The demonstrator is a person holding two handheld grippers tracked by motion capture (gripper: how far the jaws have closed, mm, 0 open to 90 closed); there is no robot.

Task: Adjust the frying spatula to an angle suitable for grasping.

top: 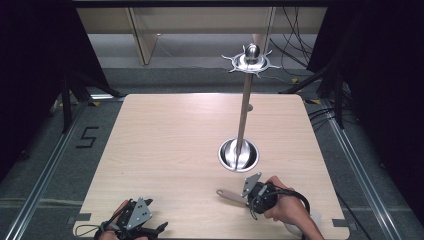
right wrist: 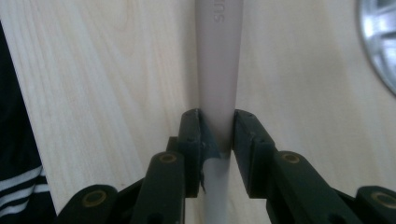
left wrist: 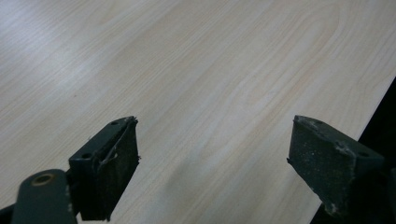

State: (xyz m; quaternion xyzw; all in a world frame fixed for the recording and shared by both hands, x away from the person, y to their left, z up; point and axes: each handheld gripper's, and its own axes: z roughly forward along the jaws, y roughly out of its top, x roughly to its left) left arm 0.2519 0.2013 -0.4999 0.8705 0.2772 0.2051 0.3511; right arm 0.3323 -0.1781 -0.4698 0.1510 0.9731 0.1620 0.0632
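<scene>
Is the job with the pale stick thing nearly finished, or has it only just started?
Only just started, it seems. Done: the right gripper has its jaws shut on the pale handle, which lies low over the table. In hand: holding it there, beside the metal stand. Left: probably hanging it on the hooks at the stand's top, though that is a guess. The left gripper is open with nothing in it.

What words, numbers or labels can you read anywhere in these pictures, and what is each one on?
"5": a black numeral on the grey floor left of the table, high view.
"SU...": raised letters on the pale handle that the right gripper clamps, right gripper view; the top edge cuts off the rest, so the full word cannot be read.
Nothing else readable.
</scene>
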